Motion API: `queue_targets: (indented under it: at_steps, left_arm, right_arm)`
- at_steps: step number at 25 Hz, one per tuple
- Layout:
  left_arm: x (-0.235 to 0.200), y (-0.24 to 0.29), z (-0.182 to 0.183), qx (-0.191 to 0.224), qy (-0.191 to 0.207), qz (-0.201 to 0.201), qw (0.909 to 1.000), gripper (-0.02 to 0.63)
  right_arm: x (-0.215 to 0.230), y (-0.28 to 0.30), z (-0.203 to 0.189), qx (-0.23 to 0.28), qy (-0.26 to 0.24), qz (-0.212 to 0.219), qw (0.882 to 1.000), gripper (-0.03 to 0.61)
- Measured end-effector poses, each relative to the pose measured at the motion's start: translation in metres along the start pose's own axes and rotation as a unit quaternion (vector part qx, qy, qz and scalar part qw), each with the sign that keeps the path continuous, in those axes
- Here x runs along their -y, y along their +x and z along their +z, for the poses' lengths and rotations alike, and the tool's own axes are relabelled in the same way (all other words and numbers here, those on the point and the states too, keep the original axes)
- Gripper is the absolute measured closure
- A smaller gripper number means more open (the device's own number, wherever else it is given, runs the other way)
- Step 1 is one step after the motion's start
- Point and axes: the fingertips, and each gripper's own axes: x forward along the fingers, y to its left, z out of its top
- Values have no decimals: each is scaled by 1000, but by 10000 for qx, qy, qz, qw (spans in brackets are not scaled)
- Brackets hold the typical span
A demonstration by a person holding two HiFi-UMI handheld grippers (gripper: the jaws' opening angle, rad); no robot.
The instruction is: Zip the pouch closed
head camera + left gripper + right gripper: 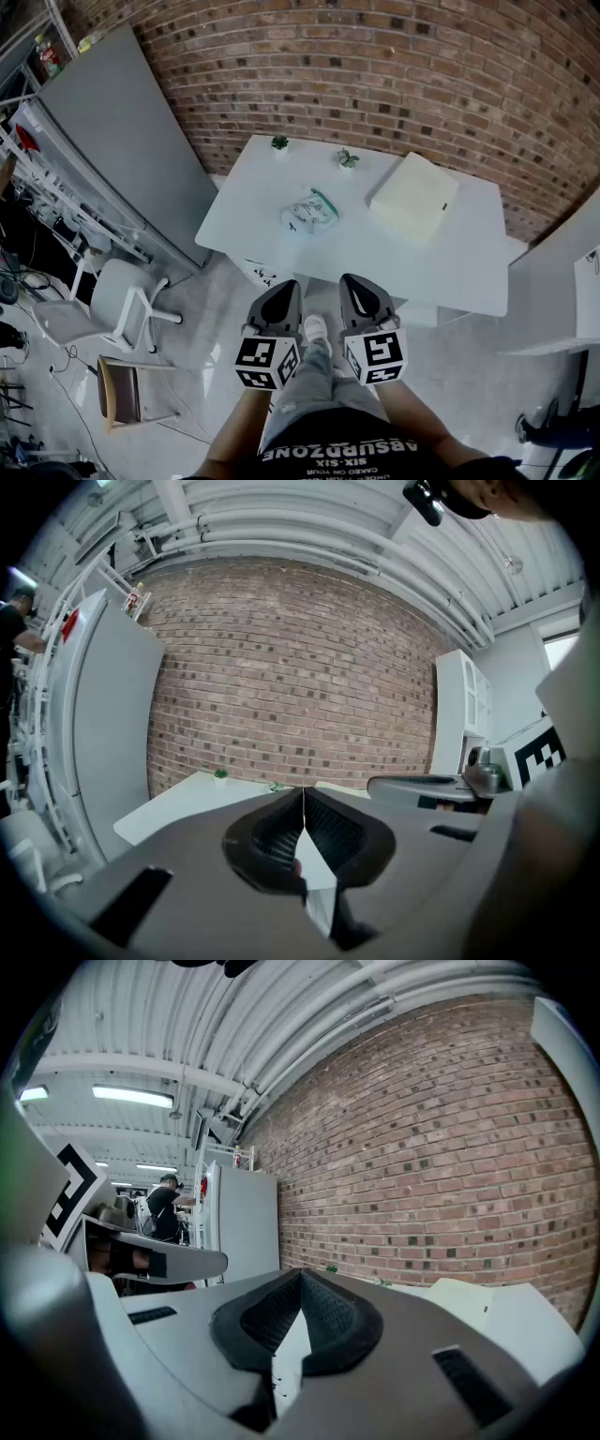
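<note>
1. The left gripper (284, 287), dark grey plastic with 2 ribbed jaws, has those jaws pressed together with nothing between them. The matching right gripper (356, 281) is likewise closed and empty.
2. Both are held side by side close to the person's body, short of the white rectangular table (469, 258).
3. The small pale pouch (309, 211) with teal edging lies near the table's middle. It is left of a flat cream box (413, 197) and well apart from both grippers. 2 tiny green plants (279, 142) stand by the far edge.
4. The step in hand looks like the approach, and zipping has not begun. The zip's state is too small to read.
5. To do it well, step up to the table and open both sets of jaws before reaching.
6. Pin the fabric at the zip's starting end with 1 gripper and pinch the pull tab with the other.
7. Draw the tab straight along the zip and low to the table, since so light a pouch will likely slide or lift.
</note>
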Motion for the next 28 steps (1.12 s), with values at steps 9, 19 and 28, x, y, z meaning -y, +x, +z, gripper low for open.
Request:
queue_targets:
  at_steps: [9,19,28]
  left_arm:
    - [-15,27,5,-63,-18,22,10000,607]
    - [-40,77,13,-156,-13,13,9999,607]
    - [-71,125,29,-208,184,-13,9996,483]
  right_arm:
    - [10,22,-2,1,-61,144,9999,580]
    - [33,74,-6,-269,-18,298,9992,579]
    - [59,129,2,-410,-35,410,9983,499]
